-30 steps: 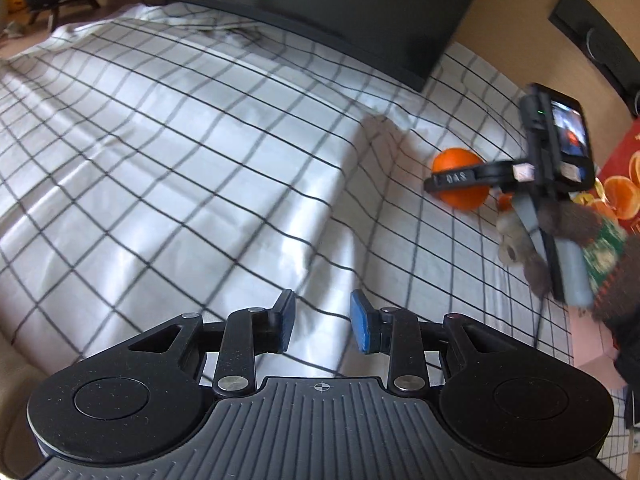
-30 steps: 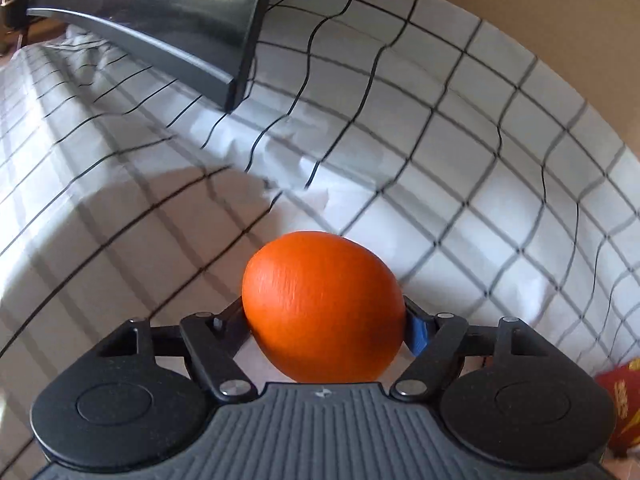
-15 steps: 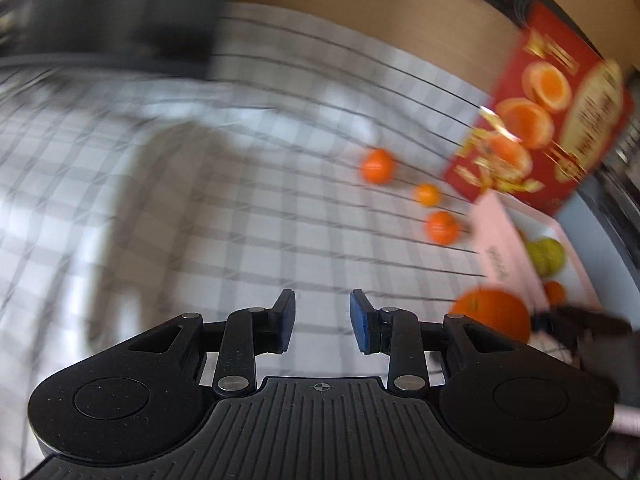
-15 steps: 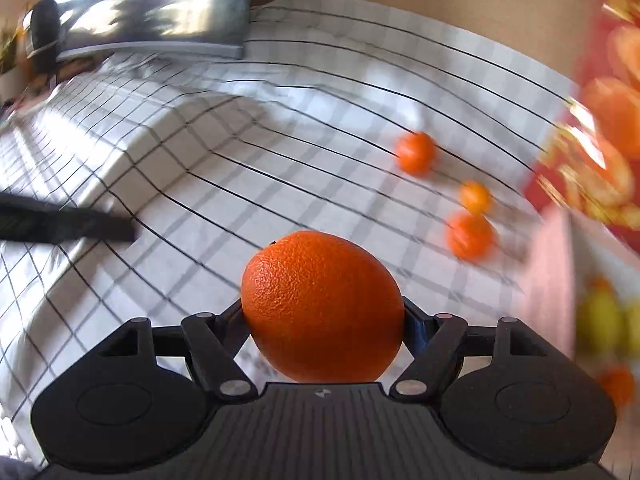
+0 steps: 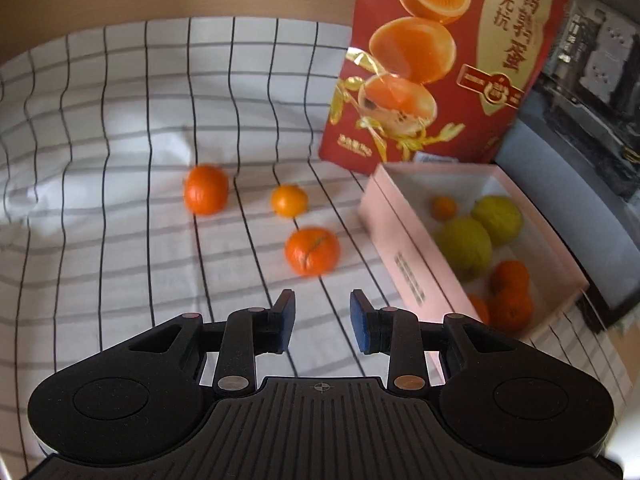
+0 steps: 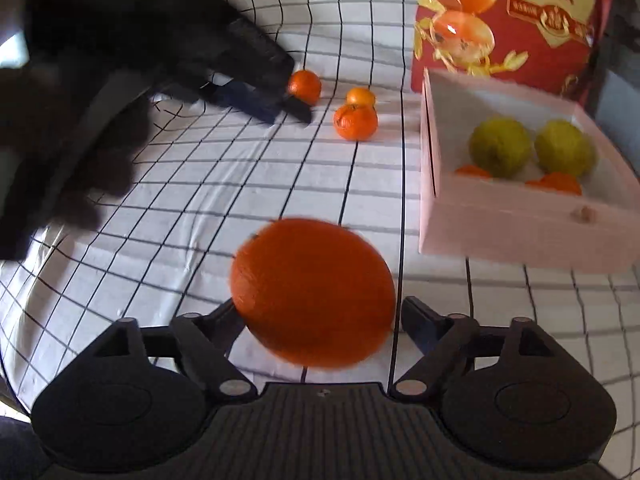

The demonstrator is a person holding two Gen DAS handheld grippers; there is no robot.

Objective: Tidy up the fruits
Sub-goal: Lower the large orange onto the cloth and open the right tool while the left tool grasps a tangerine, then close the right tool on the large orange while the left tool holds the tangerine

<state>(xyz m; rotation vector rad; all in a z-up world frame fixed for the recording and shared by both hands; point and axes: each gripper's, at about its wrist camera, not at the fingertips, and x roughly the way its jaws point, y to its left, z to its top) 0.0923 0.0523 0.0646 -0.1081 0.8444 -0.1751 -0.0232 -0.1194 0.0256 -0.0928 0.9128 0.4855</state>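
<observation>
Between the fingers of the right gripper (image 6: 320, 312) a large orange (image 6: 314, 292) is sitting, blurred; the left finger is touching it, while the right finger is standing slightly apart, so whether it is gripped is unclear. Ahead to the right, the pink box (image 6: 520, 224) is resting on the checked cloth (image 6: 240, 184). The left gripper (image 5: 322, 320) is hanging narrowly parted with nothing between its fingers, three oranges (image 5: 312, 251) lying beyond.
</observation>
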